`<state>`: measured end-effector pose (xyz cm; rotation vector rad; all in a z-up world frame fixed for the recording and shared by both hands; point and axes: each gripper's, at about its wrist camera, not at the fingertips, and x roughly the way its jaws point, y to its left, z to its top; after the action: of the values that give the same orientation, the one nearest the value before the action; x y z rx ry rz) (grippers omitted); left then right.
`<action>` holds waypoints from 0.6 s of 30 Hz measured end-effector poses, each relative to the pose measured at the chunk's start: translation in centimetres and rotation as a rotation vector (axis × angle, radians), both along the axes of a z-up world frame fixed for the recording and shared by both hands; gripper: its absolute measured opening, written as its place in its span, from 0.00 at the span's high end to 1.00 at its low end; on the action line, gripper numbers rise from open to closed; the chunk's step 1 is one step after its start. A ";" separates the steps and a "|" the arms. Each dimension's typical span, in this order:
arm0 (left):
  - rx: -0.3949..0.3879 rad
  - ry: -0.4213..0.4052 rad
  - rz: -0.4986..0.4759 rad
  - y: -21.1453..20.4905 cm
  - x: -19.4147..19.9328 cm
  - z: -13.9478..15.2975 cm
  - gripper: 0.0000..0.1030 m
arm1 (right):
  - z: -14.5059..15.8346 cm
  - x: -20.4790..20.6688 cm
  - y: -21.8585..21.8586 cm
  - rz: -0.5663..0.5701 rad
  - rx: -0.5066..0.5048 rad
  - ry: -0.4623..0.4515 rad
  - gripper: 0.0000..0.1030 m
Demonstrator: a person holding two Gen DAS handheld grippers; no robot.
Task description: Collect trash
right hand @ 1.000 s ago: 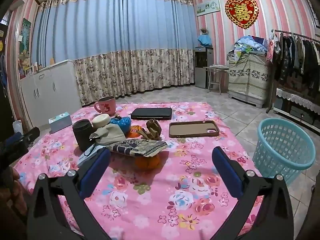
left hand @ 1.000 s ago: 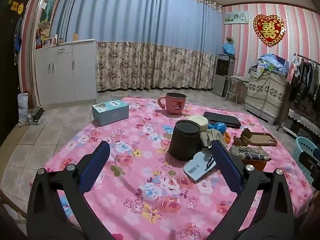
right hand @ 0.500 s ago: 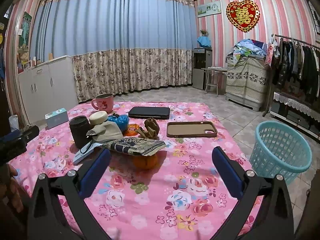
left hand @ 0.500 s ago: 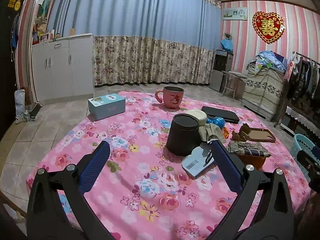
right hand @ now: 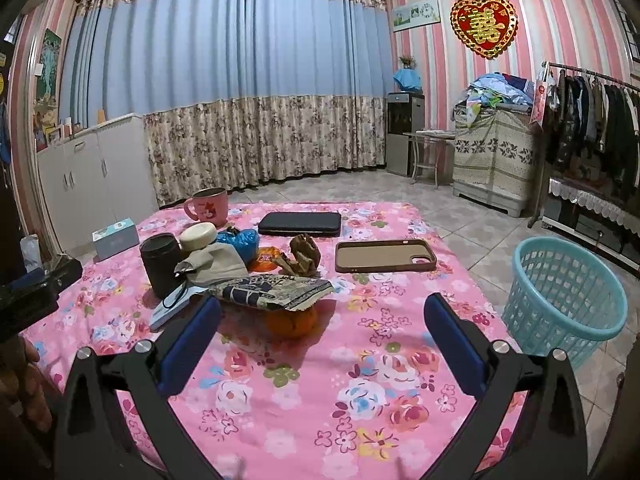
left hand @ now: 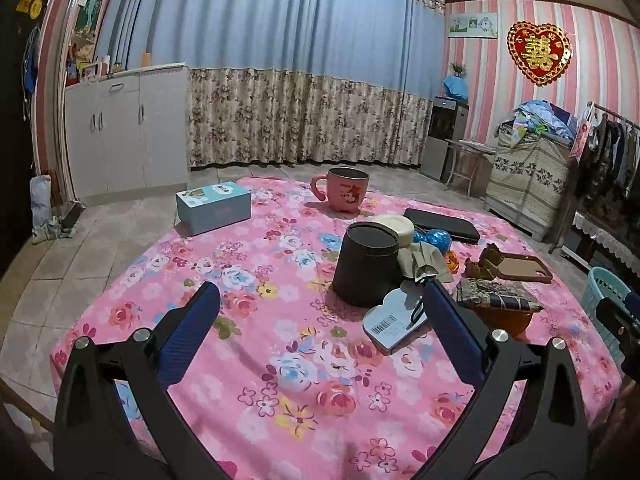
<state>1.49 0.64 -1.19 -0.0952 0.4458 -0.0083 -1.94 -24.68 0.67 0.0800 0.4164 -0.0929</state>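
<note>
**Both grippers empty, trash untouched**

Crinkled wrapper point(right hand: 276, 289) lies mid-table on the orange peel point(right hand: 291, 322), beside dark cup point(right hand: 160, 264): light, floppy, probably slippery; pinch its near edge. Basket point(right hand: 568, 300) on the floor, right. Right gripper point(right hand: 320, 332) and left gripper point(left hand: 320, 320) gape wide, slightly nearer than before.

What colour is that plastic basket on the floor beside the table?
Light turquoise blue, with an open lattice wall. The basket shows best in the right wrist view.
</note>
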 end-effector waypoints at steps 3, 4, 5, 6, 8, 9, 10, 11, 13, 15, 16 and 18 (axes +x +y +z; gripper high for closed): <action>0.006 0.010 -0.013 -0.2 0.1 -0.1 0.05 | 0.0 0.0 0.0 0.000 -0.001 0.001 0.04; 0.011 0.010 -0.013 -0.4 0.1 -0.1 0.05 | 0.0 0.0 0.0 -0.001 -0.001 0.001 0.04; 0.017 0.007 -0.012 -0.4 0.0 -0.1 0.05 | -0.1 0.0 0.1 -0.001 -0.001 0.002 0.04; 0.020 0.005 -0.012 -0.5 0.0 -0.1 0.05 | 0.0 0.0 0.0 -0.001 -0.001 0.002 0.04; 0.019 0.008 -0.013 -0.5 0.0 -0.1 0.05 | -0.1 -0.1 0.0 0.001 -0.002 0.004 0.04; 0.017 0.009 -0.011 -0.5 -0.1 0.0 0.05 | -0.1 -0.1 0.1 0.000 -0.004 0.004 0.04; 0.013 0.010 -0.010 -0.4 -0.1 0.0 0.05 | -0.1 -0.1 0.1 0.001 -0.004 0.004 0.04; 0.010 0.012 -0.010 -0.4 -0.1 0.0 0.05 | -0.1 -0.1 0.0 0.002 -0.003 0.005 0.04; 0.010 0.012 -0.007 -0.3 -0.1 0.0 0.05 | -0.1 -0.1 0.0 0.002 -0.002 0.006 0.04; 0.013 0.015 -0.009 -0.3 -0.1 0.1 0.05 | -0.1 -0.1 0.0 0.001 -0.003 0.005 0.04; 0.015 0.015 -0.009 -0.4 -0.1 0.1 0.05 | -0.1 -0.1 0.0 0.001 -0.002 0.005 0.04; 0.019 0.015 -0.010 -0.4 -0.1 0.1 0.05 | -0.1 -0.1 0.0 0.001 -0.002 0.005 0.04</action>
<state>1.38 0.21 -1.13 -0.0746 0.4611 -0.0134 -2.03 -24.69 0.57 0.0772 0.4214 -0.0925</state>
